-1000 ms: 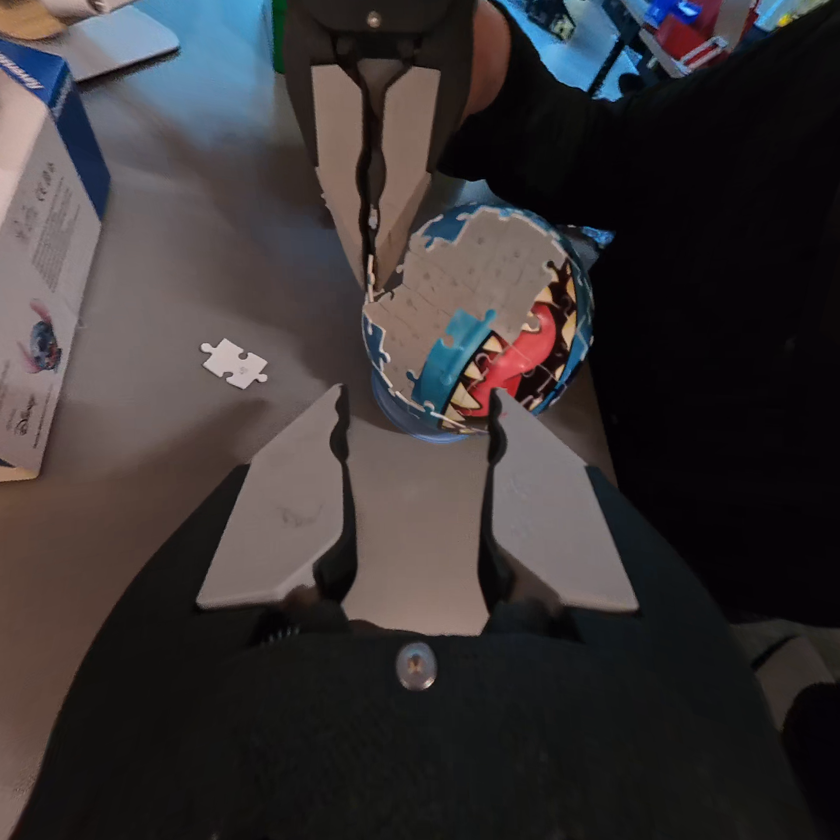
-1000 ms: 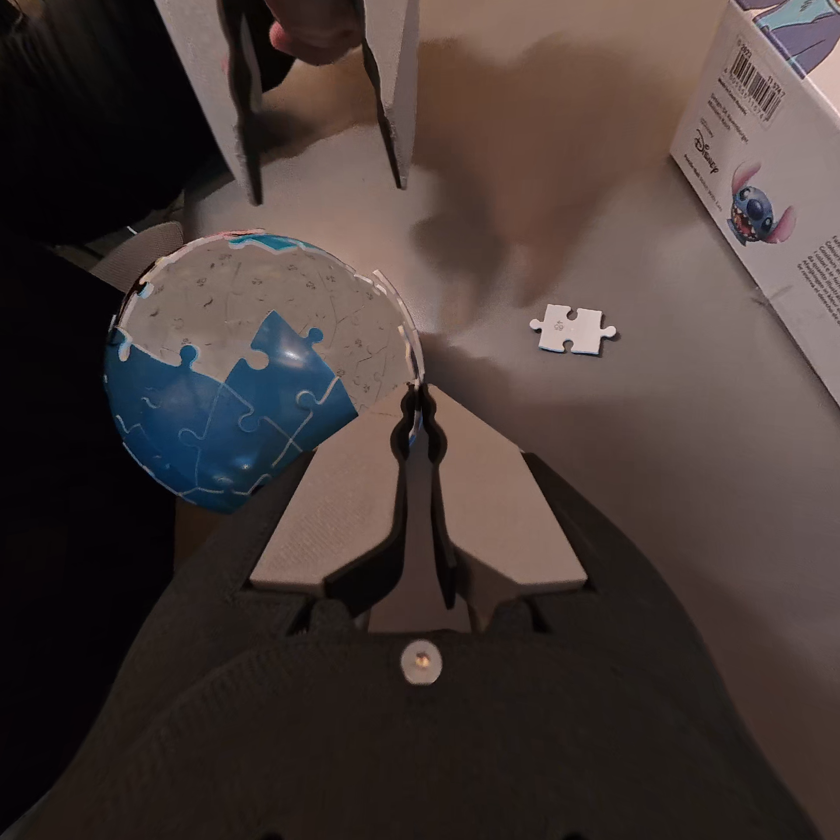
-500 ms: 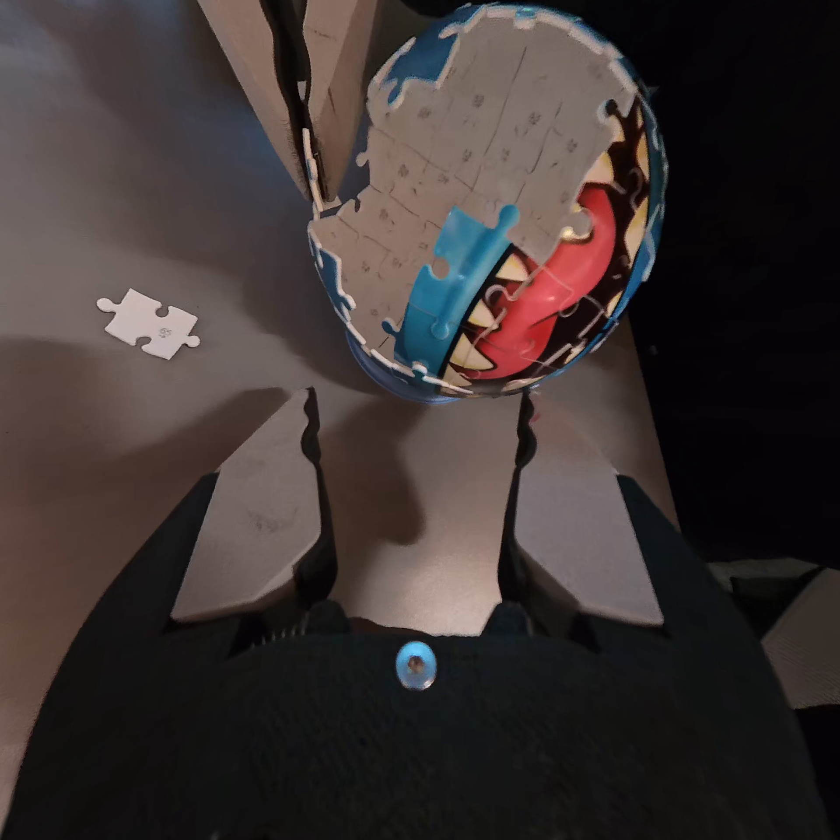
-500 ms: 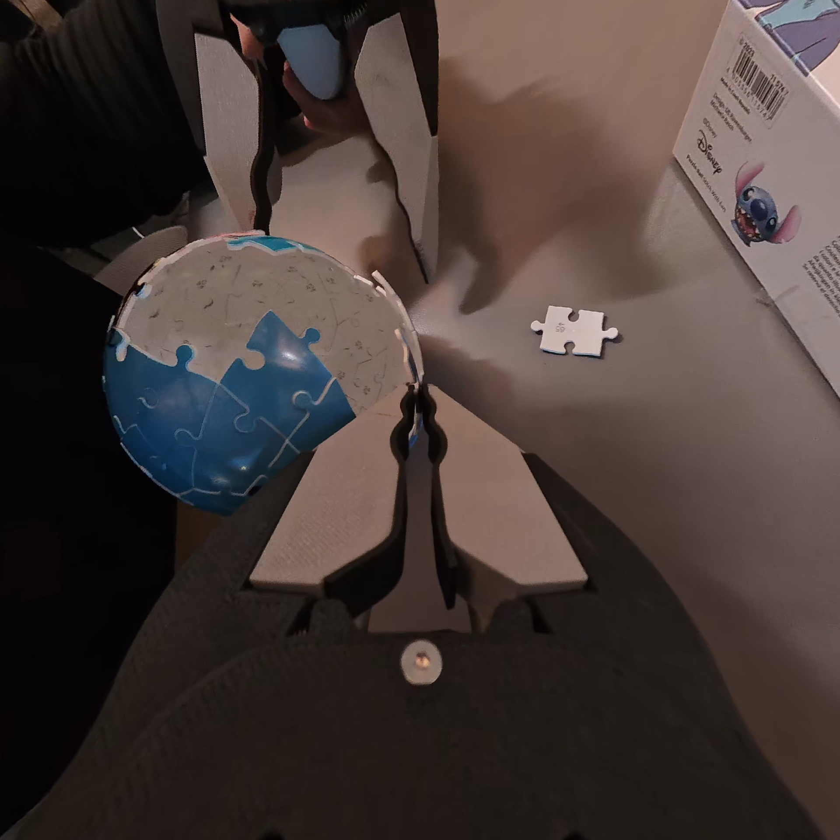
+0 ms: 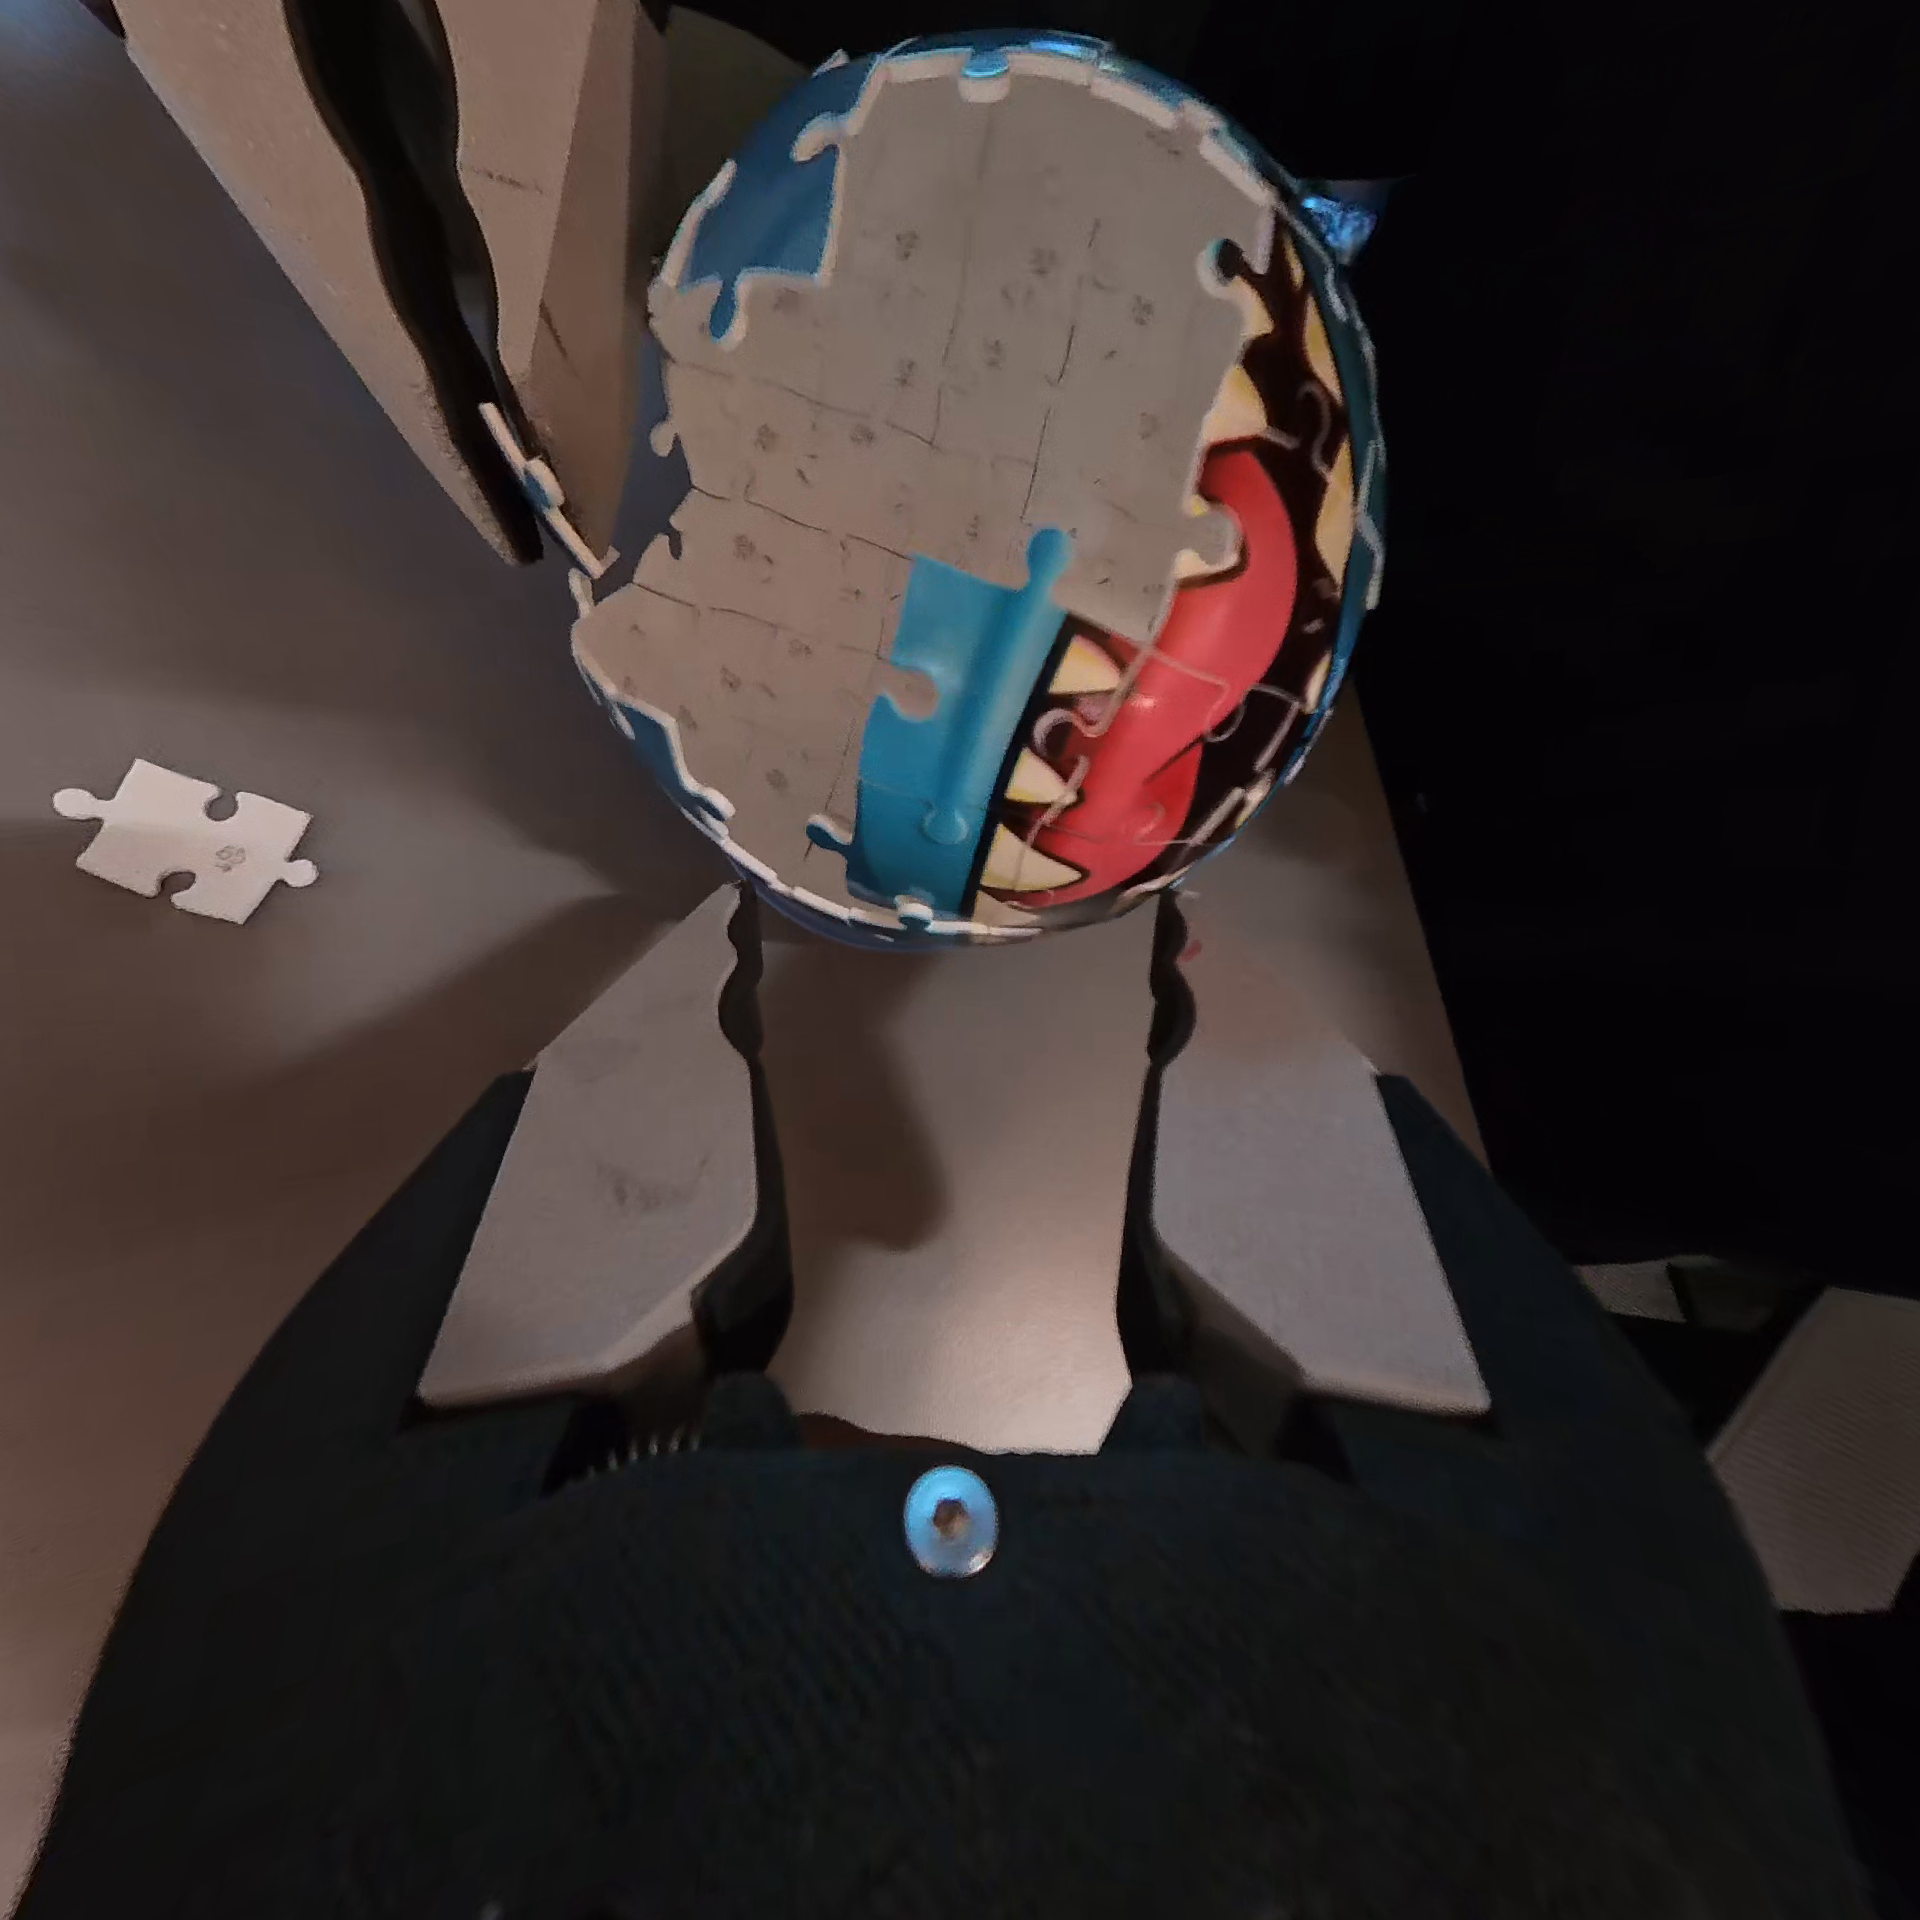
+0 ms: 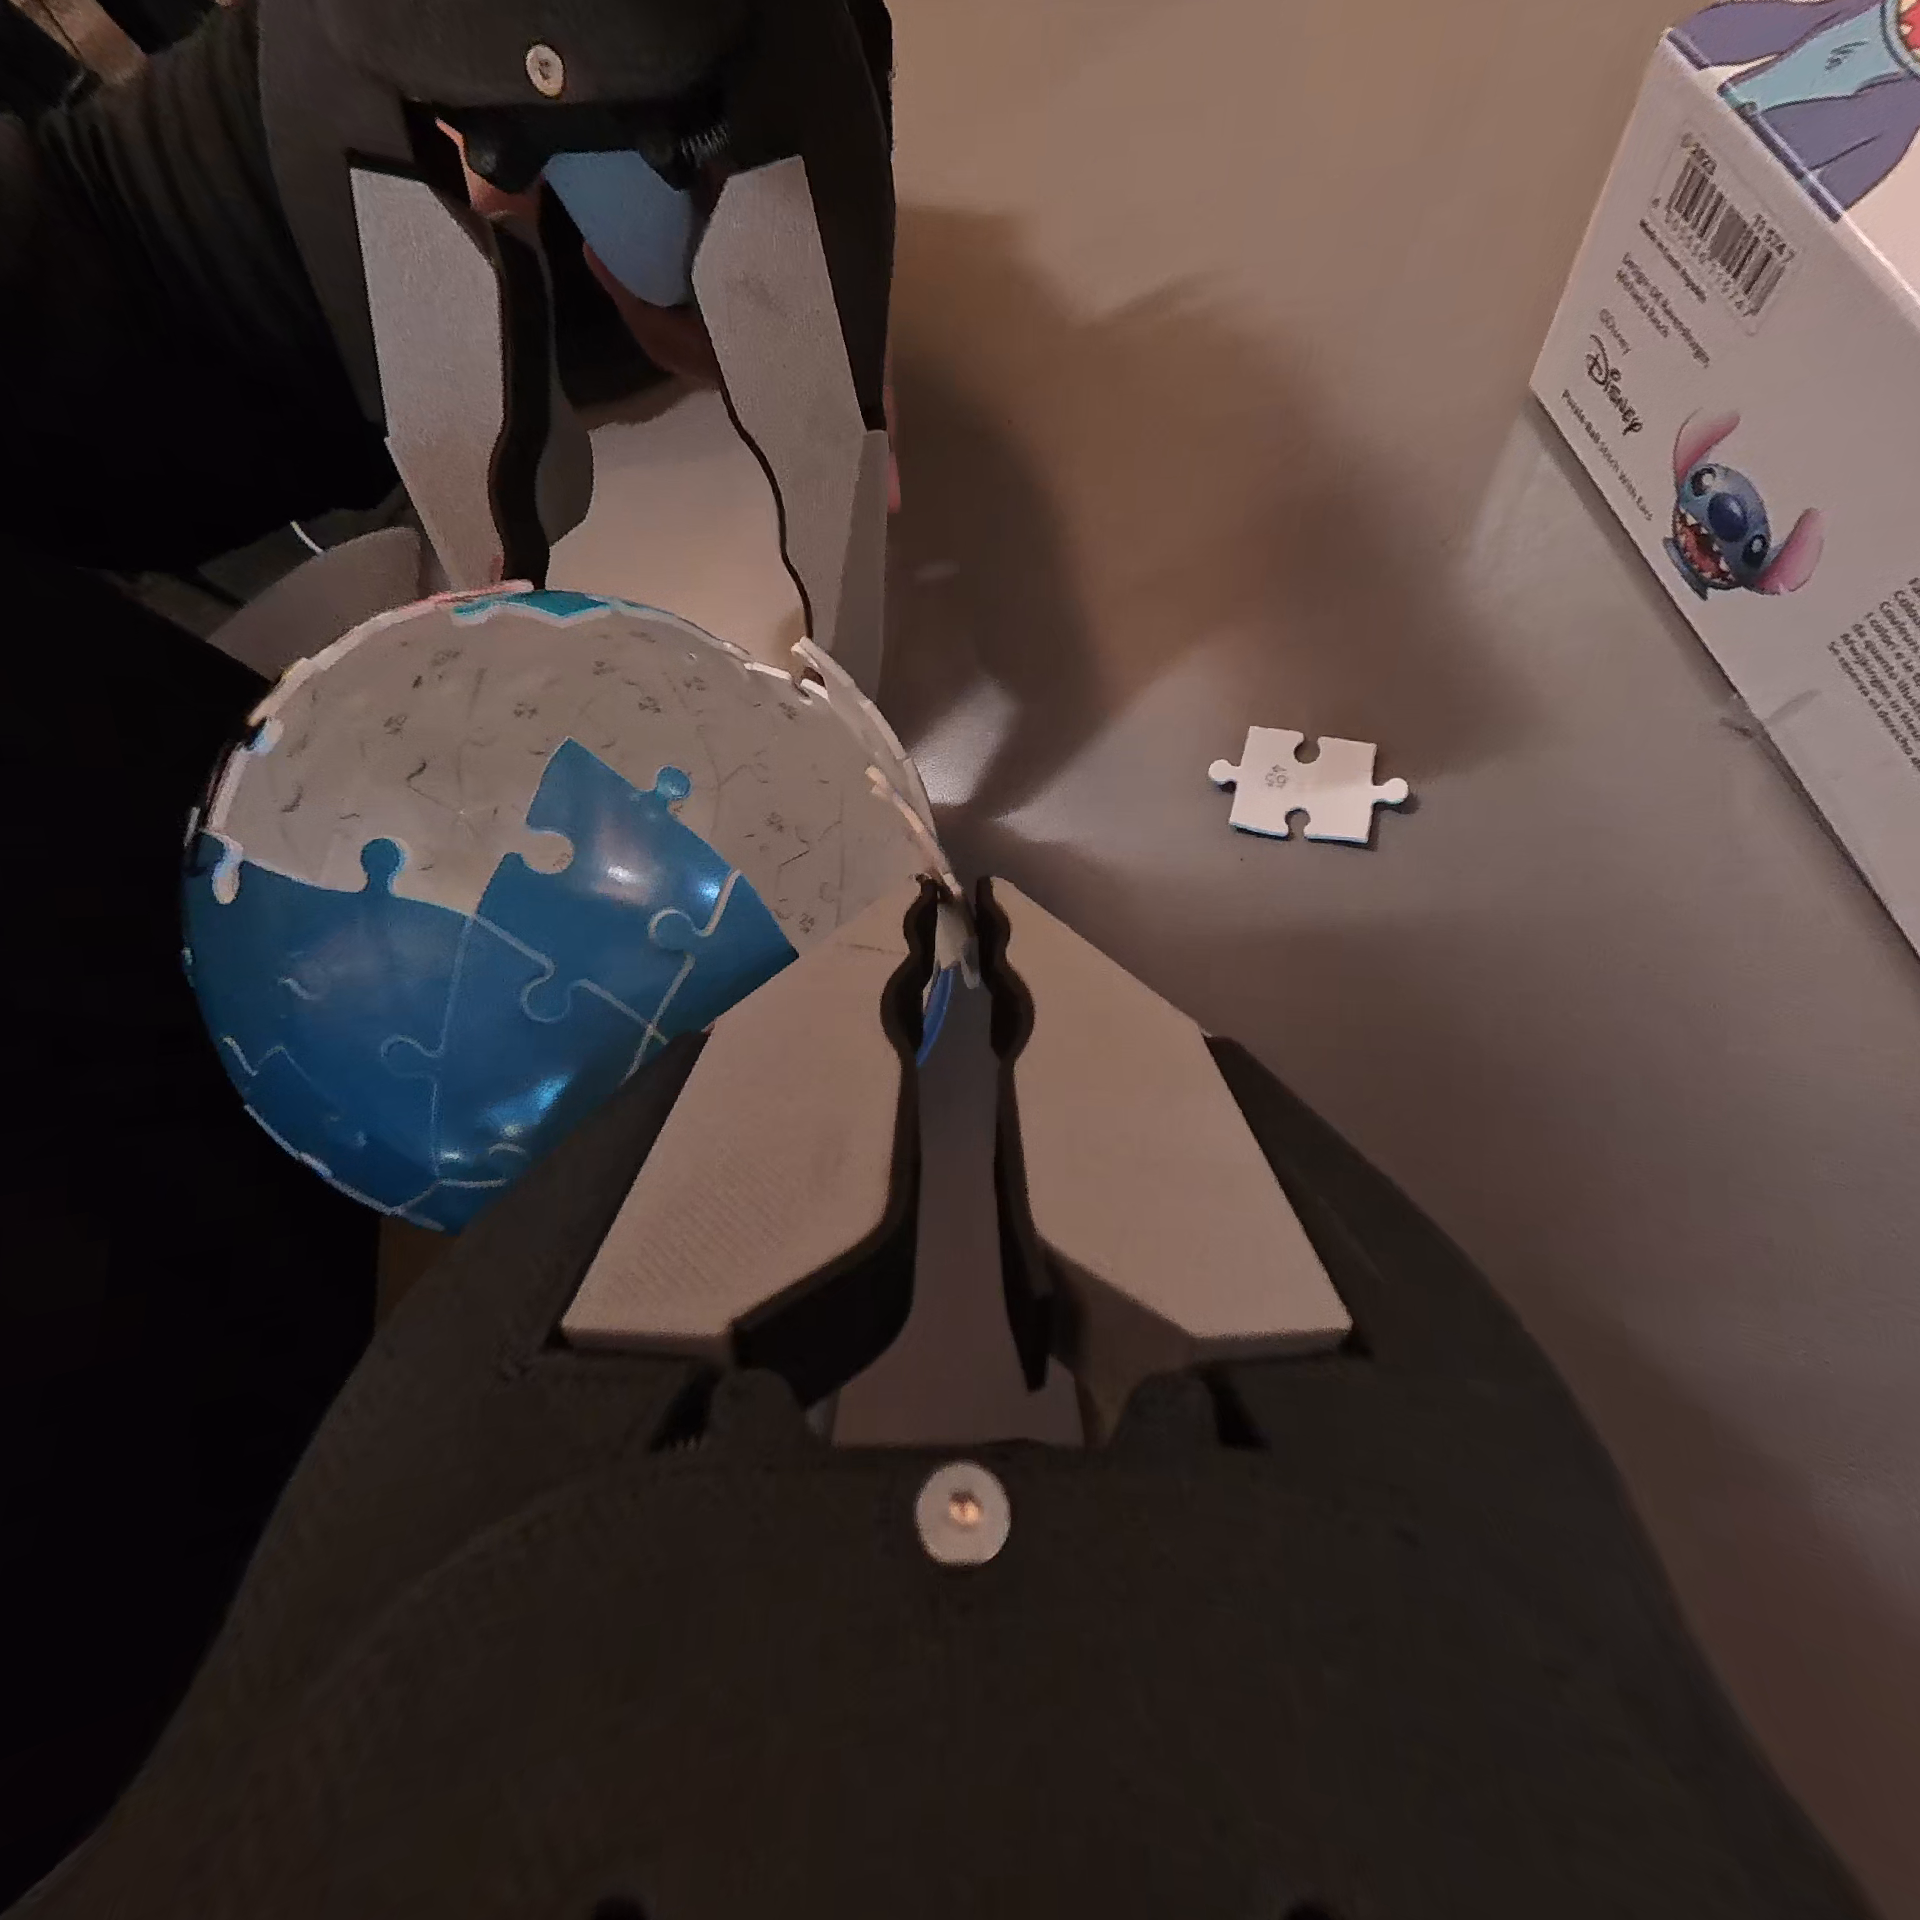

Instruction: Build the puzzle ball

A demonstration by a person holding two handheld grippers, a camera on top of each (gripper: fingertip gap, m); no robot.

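Ball [image 5: 935, 468] opening faces left hand-held gripper [image 5: 951, 914].

Puzzle balls: one puzzle ball [image 5: 966, 488], only partly built, blue outside and grey inside.
Loose puzzle pieces: one loose piece [image 6: 1307, 798], lying white side up on the table [image 6: 1558, 1039].
Boxes: one box [image 6: 1766, 447], white with a blue cartoon animal on it.
Grippers: two, the left gripper [image 5: 951, 914] and the right gripper [image 6: 958, 902].
Tables: one.
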